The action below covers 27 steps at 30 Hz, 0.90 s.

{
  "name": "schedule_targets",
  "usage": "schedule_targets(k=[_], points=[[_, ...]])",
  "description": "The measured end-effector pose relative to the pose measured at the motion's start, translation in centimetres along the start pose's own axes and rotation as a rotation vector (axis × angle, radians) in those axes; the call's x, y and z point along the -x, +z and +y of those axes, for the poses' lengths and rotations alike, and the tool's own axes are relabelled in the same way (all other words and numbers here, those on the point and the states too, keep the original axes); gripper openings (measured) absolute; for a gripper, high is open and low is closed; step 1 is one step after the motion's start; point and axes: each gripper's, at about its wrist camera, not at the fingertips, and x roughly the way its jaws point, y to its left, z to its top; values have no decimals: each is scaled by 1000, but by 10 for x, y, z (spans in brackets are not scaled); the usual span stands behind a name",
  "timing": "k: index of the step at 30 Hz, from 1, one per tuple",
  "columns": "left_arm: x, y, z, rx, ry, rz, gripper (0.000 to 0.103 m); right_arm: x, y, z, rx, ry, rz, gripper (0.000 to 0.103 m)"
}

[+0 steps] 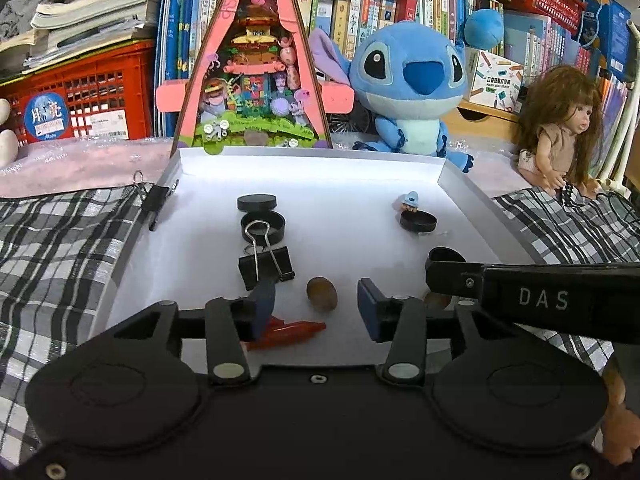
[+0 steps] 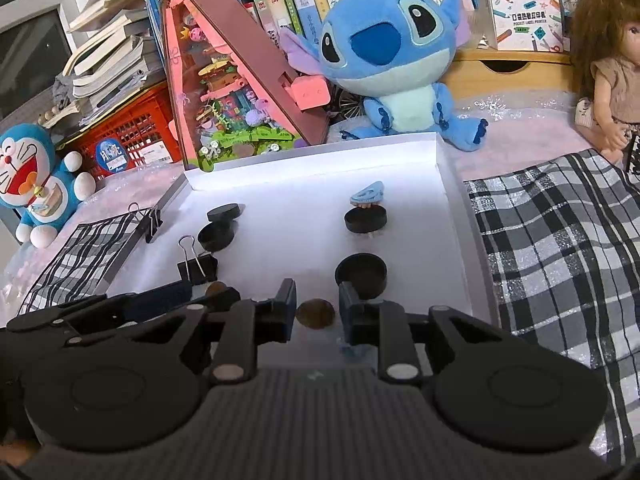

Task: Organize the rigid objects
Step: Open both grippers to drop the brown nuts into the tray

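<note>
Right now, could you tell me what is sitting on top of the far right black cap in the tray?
A small blue figurine rests on the black cap's far edge. The cap hides the figurine's base.

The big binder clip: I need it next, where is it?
In the left wrist view, the binder clip lies left of centre in the white tray, just in front of the open black pot.

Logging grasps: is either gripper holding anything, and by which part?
The left gripper holds nothing. A nut lies between the right gripper fingers, flanked at its sides; whether they press it cannot be told.
</note>
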Motion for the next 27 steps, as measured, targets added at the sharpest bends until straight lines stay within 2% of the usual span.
schedule_targets(k=[4, 8, 10, 12, 15, 27], points=[[9, 0, 0, -14, 3, -21, 51, 5, 0, -2, -2, -5, -13, 46], [18, 1, 1, -21, 14, -39, 58, 11, 1, -4, -2, -13, -28, 51], [22, 1, 3, -16, 17, -46, 63, 14, 1, -4, 2, -31, -37, 60], [26, 1, 6, -11, 17, -56, 73, 17, 1, -5, 8, -43, -46, 65], [32, 1, 10, -4, 26, -73, 82, 22, 1, -8, 10, -44, -58, 71], [50, -5, 16, 11, 55, -92, 96, 37, -2, -5, 73, -90, -127, 92]])
